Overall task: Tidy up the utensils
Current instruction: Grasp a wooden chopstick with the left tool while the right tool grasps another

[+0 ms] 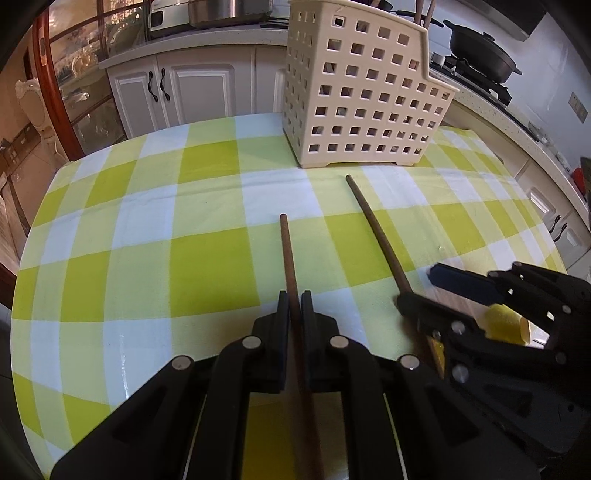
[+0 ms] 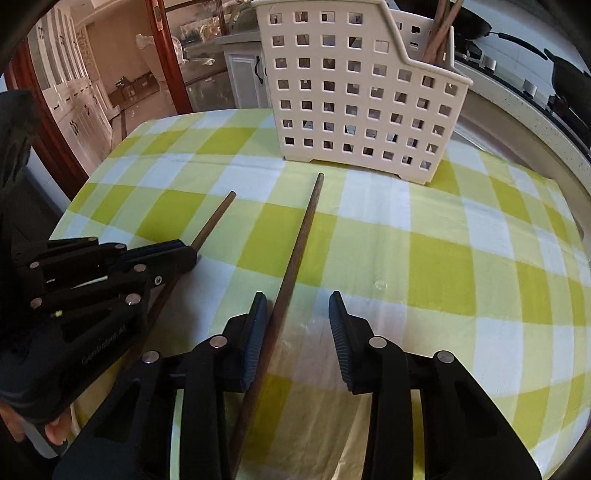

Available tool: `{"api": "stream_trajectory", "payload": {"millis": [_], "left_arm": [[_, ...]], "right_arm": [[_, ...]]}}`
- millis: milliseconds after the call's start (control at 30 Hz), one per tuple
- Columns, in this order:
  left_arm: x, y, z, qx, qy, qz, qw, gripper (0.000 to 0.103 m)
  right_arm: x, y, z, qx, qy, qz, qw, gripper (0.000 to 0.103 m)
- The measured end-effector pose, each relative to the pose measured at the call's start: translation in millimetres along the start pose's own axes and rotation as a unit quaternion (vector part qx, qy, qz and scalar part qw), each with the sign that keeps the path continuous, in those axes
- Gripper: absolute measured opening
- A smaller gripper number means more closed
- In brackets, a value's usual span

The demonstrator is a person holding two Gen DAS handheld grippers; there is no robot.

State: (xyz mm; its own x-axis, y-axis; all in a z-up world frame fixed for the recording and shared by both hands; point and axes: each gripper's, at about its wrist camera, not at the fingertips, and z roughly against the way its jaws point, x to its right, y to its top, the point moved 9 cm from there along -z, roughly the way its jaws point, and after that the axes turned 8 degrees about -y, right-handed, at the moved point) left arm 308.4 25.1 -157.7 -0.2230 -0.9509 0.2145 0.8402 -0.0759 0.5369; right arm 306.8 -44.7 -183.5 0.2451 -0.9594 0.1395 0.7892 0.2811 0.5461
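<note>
**Two chopsticks, two grippers, one basket waiting**

On the table draped in a green, yellow and white checked cloth (image 1: 147,229), both black two-finger grippers point down at a slant toward the far edge. The left gripper (image 1: 294,306) has its jaws pinched tight on a thin dark-brown wooden chopstick (image 1: 286,251), whose far end sticks out ahead of the fingertips above the cloth. Just to its right, the right gripper (image 2: 298,314) straddles a second brown wooden chopstick (image 2: 303,236) lying on the cloth. Its jaws stand partly apart; the stick runs close along the left blue ribbed pad (image 2: 255,332), with a clear gap to the right pad, so nothing is clamped there. The second stick's far tip reaches nearly to the foot of a cream plastic basket with square holes (image 1: 362,92), which stands at the far side of the table with more wooden sticks (image 2: 439,29) upright in its far right corner.
</note>
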Motion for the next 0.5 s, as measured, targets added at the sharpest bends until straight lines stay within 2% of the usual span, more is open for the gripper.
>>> {"api": "stream_trajectory", "payload": {"millis": [200, 300, 500], "left_arm": [[0.7, 1.3, -1.5, 0.004, 0.005, -0.003, 1.0000, 0.007], [2.2, 2.3, -2.6, 0.007, 0.010, -0.007, 0.9999, 0.006], [2.6, 3.9, 1.8, 0.012, -0.008, 0.004, 0.9999, 0.006]], "right_arm": [[-5.8, 8.3, -6.2, 0.013, -0.011, 0.013, 1.000, 0.022], [-4.9, 11.2, -7.5, 0.018, -0.005, 0.011, 1.000, 0.011], [7.5, 9.0, 4.3, 0.022, 0.013, -0.004, 1.000, 0.007]]}}
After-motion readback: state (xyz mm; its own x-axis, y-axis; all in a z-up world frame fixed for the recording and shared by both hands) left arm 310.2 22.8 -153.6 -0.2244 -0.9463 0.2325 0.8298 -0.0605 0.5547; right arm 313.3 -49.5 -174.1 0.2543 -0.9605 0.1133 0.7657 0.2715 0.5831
